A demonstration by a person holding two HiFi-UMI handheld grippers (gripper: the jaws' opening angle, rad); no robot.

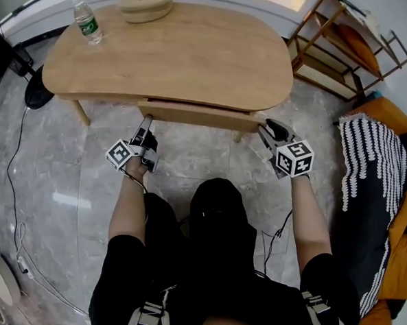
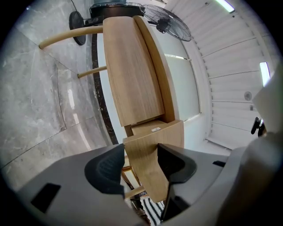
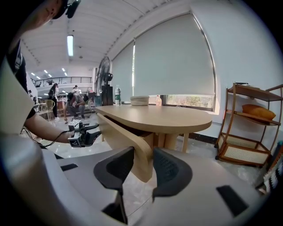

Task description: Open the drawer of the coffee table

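Note:
The oval wooden coffee table [image 1: 183, 50] has its drawer front [image 1: 194, 114] standing a little way out from under the top. My left gripper [image 1: 146, 122] is at the front's left end. In the left gripper view the drawer front [image 2: 148, 145] lies between the pads of the left gripper [image 2: 140, 159], with a slim gap on one side. My right gripper [image 1: 263, 128] is at the right end. There the right gripper [image 3: 142, 165] has both pads against the rounded end of the drawer front [image 3: 128, 137]. The left gripper [image 3: 82, 134] shows across the table.
A water bottle [image 1: 86, 22] and a round wooden bowl [image 1: 146, 4] stand on the table's far side. A wooden shelf [image 1: 340, 40] stands to the right, a black-and-white throw [image 1: 368, 162] beside it. A fan base [image 1: 38, 93] and a cable lie left.

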